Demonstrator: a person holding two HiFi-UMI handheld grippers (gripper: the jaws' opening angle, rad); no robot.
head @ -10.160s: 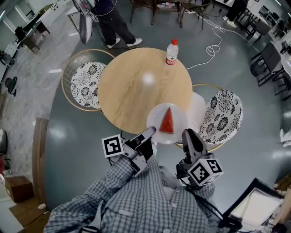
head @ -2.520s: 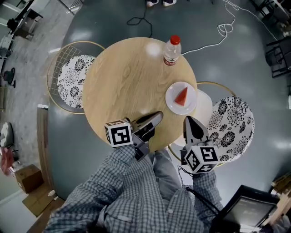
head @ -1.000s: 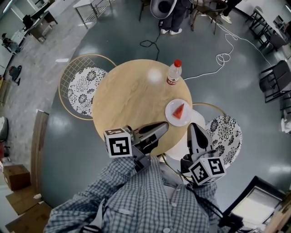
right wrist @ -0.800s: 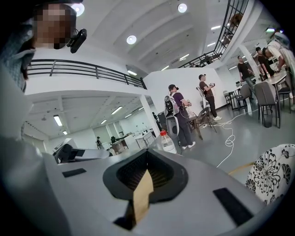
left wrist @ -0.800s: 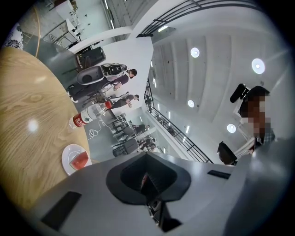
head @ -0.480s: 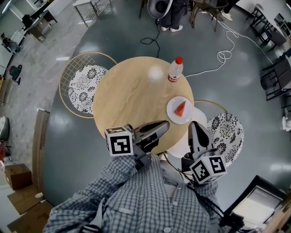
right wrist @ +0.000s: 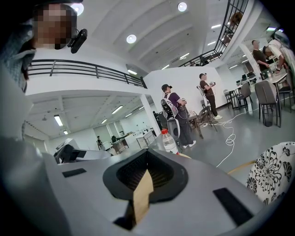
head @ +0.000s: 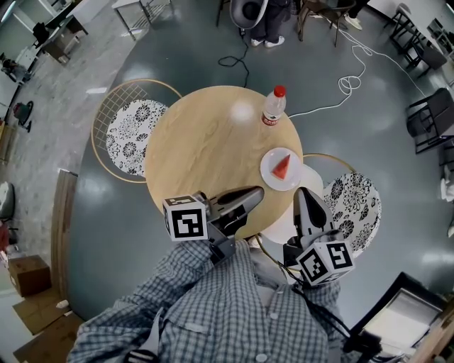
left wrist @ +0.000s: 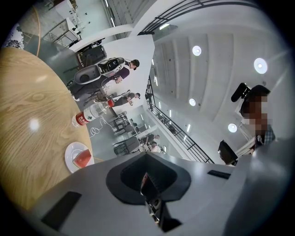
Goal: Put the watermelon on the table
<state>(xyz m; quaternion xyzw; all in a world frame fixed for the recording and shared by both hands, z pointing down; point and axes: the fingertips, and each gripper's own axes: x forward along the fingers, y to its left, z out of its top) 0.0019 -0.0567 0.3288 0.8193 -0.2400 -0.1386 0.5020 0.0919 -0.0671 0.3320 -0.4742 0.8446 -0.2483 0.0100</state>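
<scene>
A red watermelon wedge (head: pixel 283 166) lies on a small white plate (head: pixel 269 174) at the right side of the round wooden table (head: pixel 213 149). In the left gripper view the wedge (left wrist: pixel 82 159) and plate (left wrist: pixel 70 151) show at the lower left. Both grippers hang over the table's near edge, apart from the plate. My left gripper (head: pixel 250 194) (left wrist: pixel 146 156) is shut and empty, to the plate's lower left. My right gripper (head: pixel 305 194) (right wrist: pixel 147 153) is shut with nothing in it, just below the plate.
A water bottle with a red cap (head: pixel 271 106) (left wrist: pixel 90 115) (right wrist: pixel 168 140) stands at the table's far edge. Wire chairs with floral cushions flank the table, left (head: pixel 131 127) and right (head: pixel 352 202). A person (head: pixel 266 18) stands beyond. A white cable (head: pixel 347 85) lies on the floor.
Ten seconds ago the plate sat at the near edge between my grippers; now it rests further in on the table. Over the last second nothing has moved.
</scene>
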